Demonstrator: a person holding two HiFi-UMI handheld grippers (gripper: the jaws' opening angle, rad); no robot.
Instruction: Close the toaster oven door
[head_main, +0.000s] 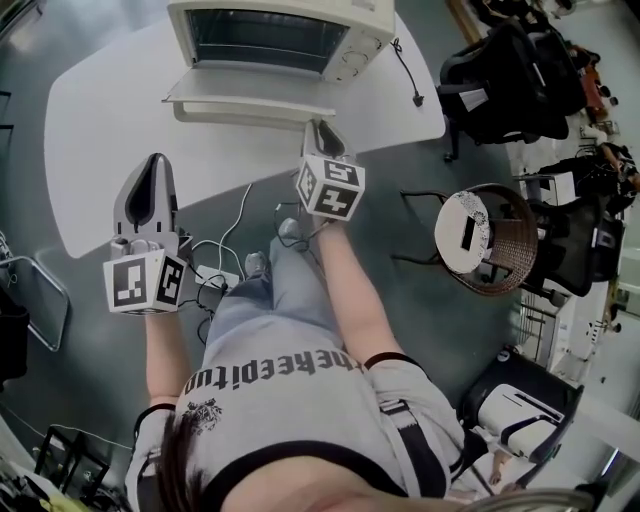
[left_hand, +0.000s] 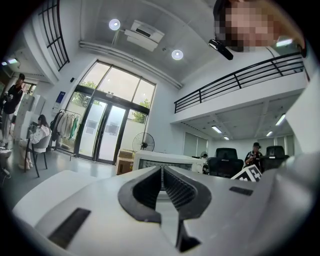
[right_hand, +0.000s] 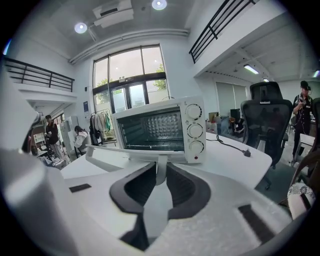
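A white toaster oven (head_main: 280, 35) stands at the far side of the white table (head_main: 100, 120). Its door (head_main: 250, 100) hangs open, folded down flat toward me, with the handle bar (head_main: 240, 114) along the front edge. My right gripper (head_main: 318, 128) is at the right end of that handle. In the right gripper view the jaws are shut on the handle (right_hand: 125, 156), and a white piece of it sits between the pads at my right gripper (right_hand: 160, 172). My left gripper (head_main: 152, 165) hovers over the table's near left part, well away from the oven, shut and empty (left_hand: 162, 172).
The oven's power cord and plug (head_main: 410, 75) lie on the table to its right. A black office chair (head_main: 500, 70) and a round wicker stool (head_main: 480, 235) stand right of the table. Cables and a power strip (head_main: 215, 270) lie on the floor by my legs.
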